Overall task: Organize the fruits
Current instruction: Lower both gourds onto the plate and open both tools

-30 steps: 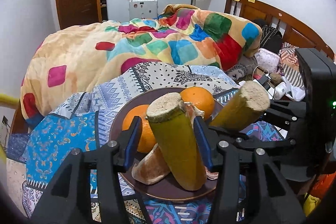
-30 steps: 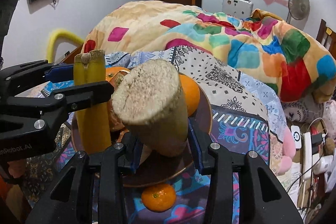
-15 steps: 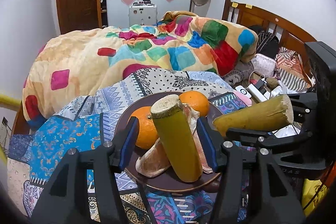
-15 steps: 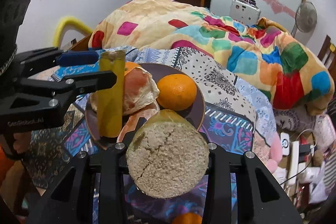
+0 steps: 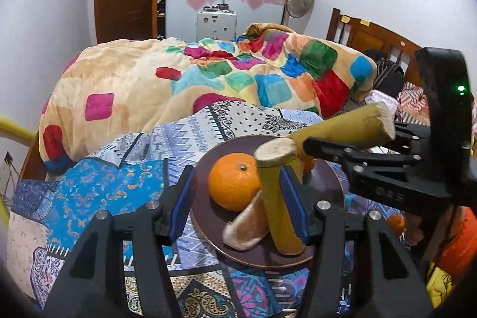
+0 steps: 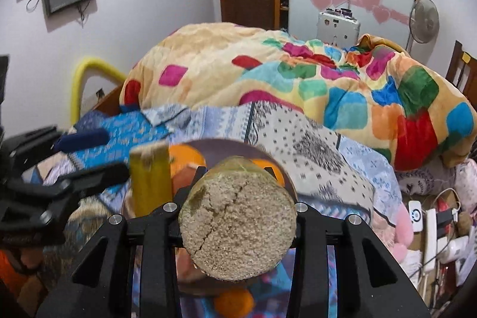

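A dark brown plate lies on the patterned bedspread. On it are an orange, a piece of peel and a yellow sugarcane piece leaning upright. My left gripper is open, its blue pads either side of the orange and cane, the right pad against the cane. My right gripper is shut on a second sugarcane piece, whose cut end faces the camera. That piece shows held level over the plate's right side in the left wrist view.
A small orange lies on the bedspread by the plate's near edge. A colourful quilt is heaped behind the plate. A wooden headboard and clutter are at the right.
My left gripper has let go of the upright cane and shifted left, jaws now wide. My right gripper has tipped its cane from slanted to level and drawn it back.
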The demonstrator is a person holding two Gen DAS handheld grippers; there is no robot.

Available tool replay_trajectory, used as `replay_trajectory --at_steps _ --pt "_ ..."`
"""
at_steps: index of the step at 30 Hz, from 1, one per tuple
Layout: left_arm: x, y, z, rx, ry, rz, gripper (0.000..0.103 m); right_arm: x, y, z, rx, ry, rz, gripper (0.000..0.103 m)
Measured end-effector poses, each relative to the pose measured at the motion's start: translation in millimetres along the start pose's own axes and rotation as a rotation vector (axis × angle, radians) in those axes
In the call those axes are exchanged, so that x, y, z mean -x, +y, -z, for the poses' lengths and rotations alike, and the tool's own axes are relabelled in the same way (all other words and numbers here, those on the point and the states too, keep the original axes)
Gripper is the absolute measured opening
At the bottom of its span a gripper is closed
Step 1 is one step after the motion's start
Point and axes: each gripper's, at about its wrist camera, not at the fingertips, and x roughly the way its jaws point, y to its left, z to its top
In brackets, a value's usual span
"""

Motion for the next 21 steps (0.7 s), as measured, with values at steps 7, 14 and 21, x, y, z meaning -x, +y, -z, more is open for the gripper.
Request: replay_trajectory --at_steps 7,14,21 --pt "-1.1 7.5 2.1 0.007 -0.002 -0.010 0.057 -5.8 2.5 7.3 -0.002 0.023 -0.006 0.034" --pt "-4.5 3.5 4.8 -0.002 0.005 -0.006 0.057 -6.9 9.0 20.0 0.041 0.081 -0.018 0.033" --pt "3.8 -4.2 6.8 -0.019 0.007 -0.018 0.057 12.5 8.4 17.7 0.028 0.034 -0.020 0.033"
